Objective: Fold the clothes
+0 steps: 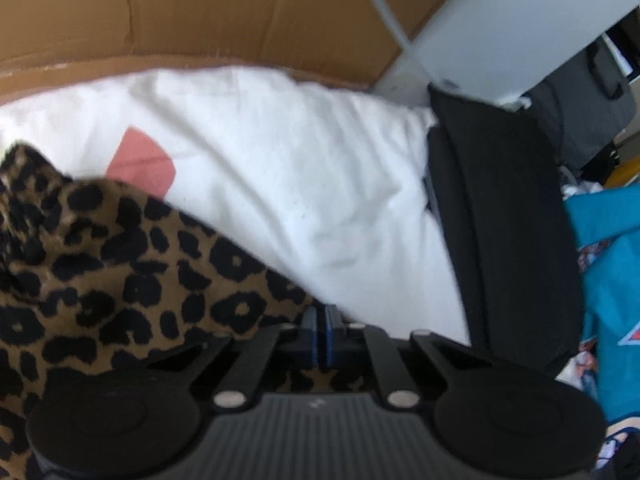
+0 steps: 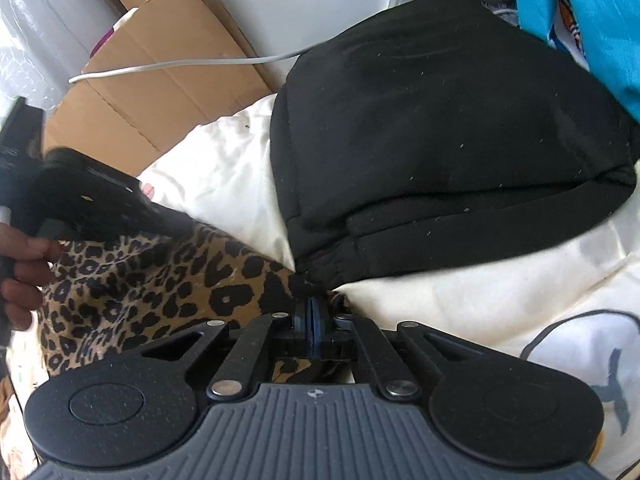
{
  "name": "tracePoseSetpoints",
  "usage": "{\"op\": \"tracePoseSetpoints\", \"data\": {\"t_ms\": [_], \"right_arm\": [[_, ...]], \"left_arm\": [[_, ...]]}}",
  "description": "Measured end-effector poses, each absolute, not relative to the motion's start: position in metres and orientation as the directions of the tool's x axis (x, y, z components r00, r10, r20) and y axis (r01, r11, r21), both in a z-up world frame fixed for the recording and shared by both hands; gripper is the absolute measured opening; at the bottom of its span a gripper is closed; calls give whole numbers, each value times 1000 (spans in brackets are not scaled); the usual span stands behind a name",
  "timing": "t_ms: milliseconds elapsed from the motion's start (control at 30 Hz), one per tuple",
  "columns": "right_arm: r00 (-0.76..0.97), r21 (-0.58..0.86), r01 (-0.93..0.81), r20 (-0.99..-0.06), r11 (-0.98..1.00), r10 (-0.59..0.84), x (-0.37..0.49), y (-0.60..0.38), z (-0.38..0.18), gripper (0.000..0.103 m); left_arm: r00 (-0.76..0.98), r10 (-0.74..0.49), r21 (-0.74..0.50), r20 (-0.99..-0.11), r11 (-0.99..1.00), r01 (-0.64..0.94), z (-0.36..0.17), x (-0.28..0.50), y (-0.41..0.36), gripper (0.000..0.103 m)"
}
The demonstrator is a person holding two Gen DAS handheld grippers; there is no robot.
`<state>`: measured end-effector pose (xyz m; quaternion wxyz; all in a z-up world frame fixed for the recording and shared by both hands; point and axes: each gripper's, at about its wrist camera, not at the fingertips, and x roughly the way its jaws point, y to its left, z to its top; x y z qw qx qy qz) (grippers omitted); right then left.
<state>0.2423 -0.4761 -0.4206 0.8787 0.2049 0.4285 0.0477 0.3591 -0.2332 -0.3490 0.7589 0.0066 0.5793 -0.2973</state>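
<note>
Both claws, left and right, are closed on the leopard cloth, which lies on a white garment. Only the right view shows a hand left of the cloth and the full black garment behind it.

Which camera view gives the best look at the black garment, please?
The right wrist view: the black garment fills its upper half, folded, hem visible, lying on white cloth. The left wrist view shows only a blurred dark strip at the right.
</note>
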Motion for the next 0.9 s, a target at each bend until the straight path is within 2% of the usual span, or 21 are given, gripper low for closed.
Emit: {"op": "tracePoseSetpoints", "data": {"t_ms": [167, 300, 467, 633, 800, 833, 900], "right_arm": [[630, 372, 67, -735, 926, 250, 242, -474, -421, 4], [629, 377, 79, -737, 923, 247, 243, -474, -422, 4], [624, 374, 56, -737, 926, 260, 244, -475, -423, 4], [621, 375, 47, -737, 926, 267, 245, -475, -423, 4], [614, 371, 29, -739, 928, 277, 247, -476, -423, 4], [610, 369, 20, -741, 929, 281, 248, -476, -423, 4], [603, 371, 7, -743, 929, 292, 249, -478, -423, 4]], "left_arm": [[182, -454, -330, -873, 821, 466, -330, 370, -220, 6], [227, -379, -242, -897, 852, 465, -307, 381, -180, 6], [211, -342, -226, -916, 872, 434, -298, 385, -135, 10], [161, -312, -218, -936, 876, 431, -314, 376, -114, 12], [166, -237, -138, -957, 879, 455, -352, 372, -116, 12], [178, -229, -128, -957, 884, 450, -359, 374, -116, 7], [194, -230, -122, -954, 886, 447, -369, 377, -116, 5]]}}
